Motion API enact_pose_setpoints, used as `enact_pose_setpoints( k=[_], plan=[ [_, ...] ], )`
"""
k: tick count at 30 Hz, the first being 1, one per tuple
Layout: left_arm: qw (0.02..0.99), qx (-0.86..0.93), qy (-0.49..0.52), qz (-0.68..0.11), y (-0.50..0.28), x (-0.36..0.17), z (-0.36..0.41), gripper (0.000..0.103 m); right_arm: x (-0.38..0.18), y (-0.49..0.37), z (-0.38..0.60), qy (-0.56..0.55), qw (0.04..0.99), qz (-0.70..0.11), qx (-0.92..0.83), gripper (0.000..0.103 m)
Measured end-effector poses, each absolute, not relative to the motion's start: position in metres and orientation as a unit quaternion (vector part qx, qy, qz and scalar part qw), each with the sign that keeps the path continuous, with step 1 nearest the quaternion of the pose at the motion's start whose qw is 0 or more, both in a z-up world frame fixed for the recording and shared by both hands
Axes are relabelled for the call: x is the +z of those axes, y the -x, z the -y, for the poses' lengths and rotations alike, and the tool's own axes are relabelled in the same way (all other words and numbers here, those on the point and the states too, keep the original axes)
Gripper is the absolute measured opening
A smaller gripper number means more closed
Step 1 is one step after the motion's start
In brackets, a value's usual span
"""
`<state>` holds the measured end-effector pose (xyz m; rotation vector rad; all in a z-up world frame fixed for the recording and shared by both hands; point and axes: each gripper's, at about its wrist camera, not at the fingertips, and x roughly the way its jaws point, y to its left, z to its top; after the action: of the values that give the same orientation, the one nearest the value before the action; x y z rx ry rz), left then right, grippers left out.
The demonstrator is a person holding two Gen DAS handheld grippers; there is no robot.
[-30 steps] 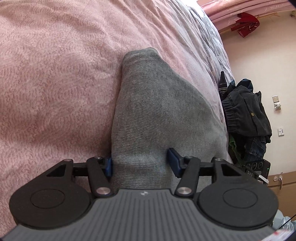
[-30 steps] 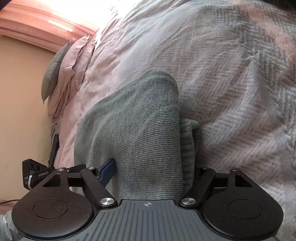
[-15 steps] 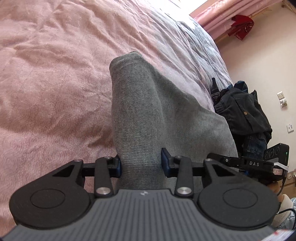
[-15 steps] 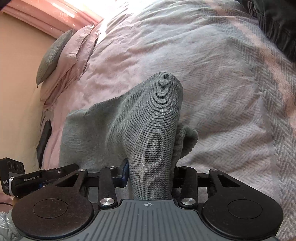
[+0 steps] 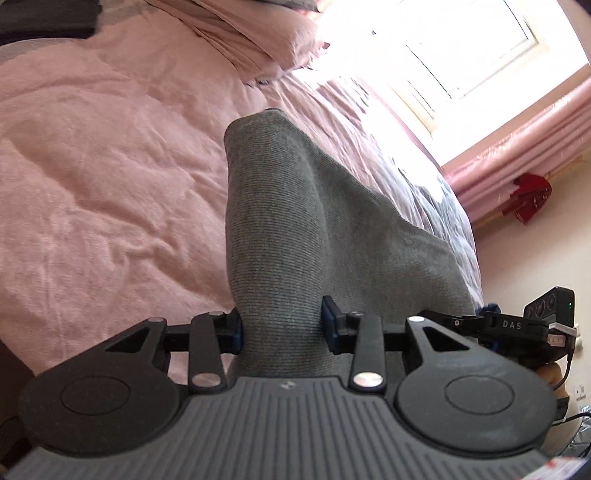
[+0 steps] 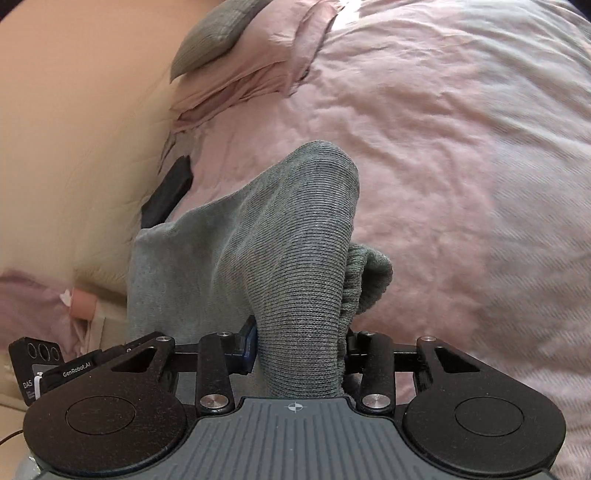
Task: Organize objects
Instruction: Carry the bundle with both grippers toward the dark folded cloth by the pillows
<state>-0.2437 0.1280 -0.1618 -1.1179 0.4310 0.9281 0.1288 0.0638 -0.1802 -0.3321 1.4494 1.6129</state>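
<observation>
Between my left gripper pads: edge of the grey knitted garment, pinched; right gripper pinches its other edge. It hangs ahead, above the pink bed. Soft, light, floppy; I'd grip bunched edges.

Sweater up off the bed

Both grippers have clamped tighter on the grey sweater and lifted it; pillows and window now show.
</observation>
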Motion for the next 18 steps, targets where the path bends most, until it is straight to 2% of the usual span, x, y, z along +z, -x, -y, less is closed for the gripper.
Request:
enact_pose_setpoints(
  k=[8, 18],
  plan=[
    [0.697, 0.483, 0.511, -0.141, 0.375, -0.148, -0.186, 0.033, -0.181, 0.005, -0.167, 0.174, 0.397, -0.566, 0.701, 0.037],
    [0.658, 0.529, 0.525, -0.110, 0.578, -0.155, -0.358, 0.033, -0.203, 0.226, -0.365, 0.214, 0.346, -0.556, 0.725, 0.037]
  ],
)
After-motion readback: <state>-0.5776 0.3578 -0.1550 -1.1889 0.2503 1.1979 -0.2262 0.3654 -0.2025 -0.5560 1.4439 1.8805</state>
